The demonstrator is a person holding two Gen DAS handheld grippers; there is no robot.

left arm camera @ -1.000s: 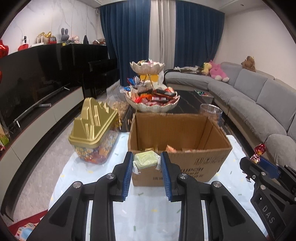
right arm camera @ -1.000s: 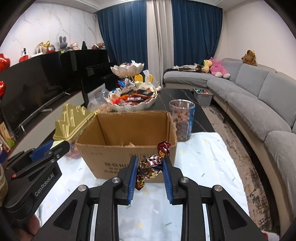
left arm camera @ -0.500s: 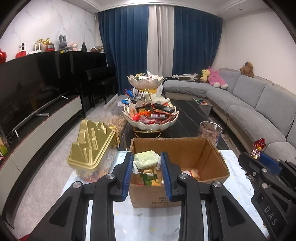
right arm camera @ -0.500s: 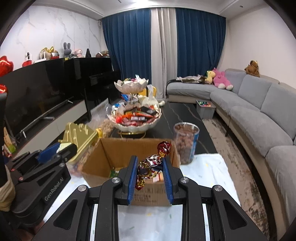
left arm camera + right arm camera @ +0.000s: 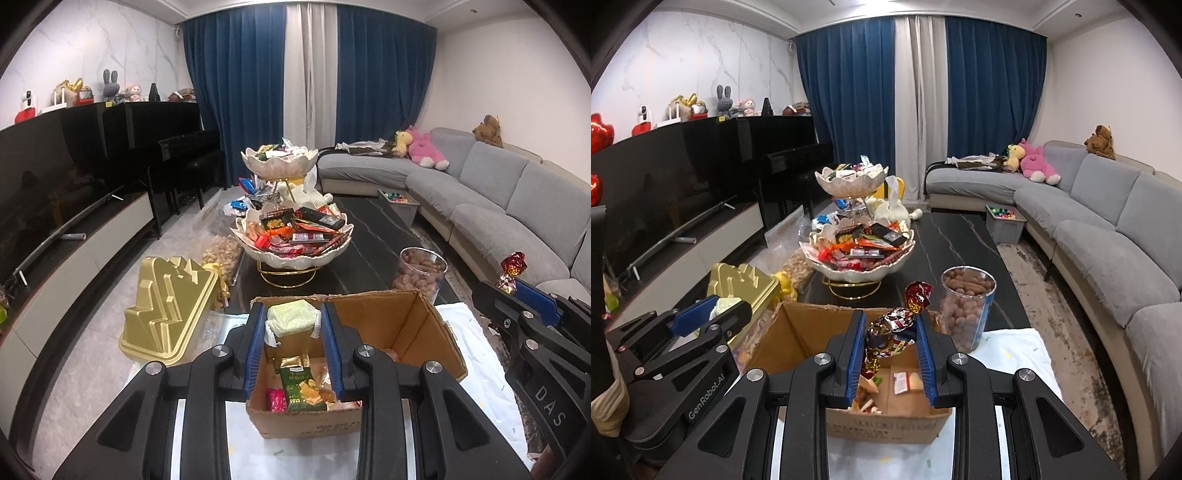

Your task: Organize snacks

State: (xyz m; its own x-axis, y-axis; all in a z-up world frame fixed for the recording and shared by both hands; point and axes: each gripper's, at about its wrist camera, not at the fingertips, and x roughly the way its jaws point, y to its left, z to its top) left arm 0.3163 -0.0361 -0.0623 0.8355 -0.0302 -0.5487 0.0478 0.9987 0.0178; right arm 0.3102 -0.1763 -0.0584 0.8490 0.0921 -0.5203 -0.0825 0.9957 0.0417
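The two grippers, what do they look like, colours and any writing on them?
Both are matte black plastic with silver screw heads and blue ribbed pads lining the fingers. The left gripper carries white "GenRobot.AI" lettering; the right gripper shows "DAS". A beige sleeve shows behind the left one.

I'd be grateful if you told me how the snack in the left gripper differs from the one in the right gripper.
The left gripper holds a pale green packet, plain and blocky; the right gripper holds a foil candy, shiny and multicoloured in red, gold and silver. The packet sits compactly between the pads, while the candy's twisted end sticks up above the fingers. Both are wrapped, clamped between blue pads, and held above the open cardboard box.
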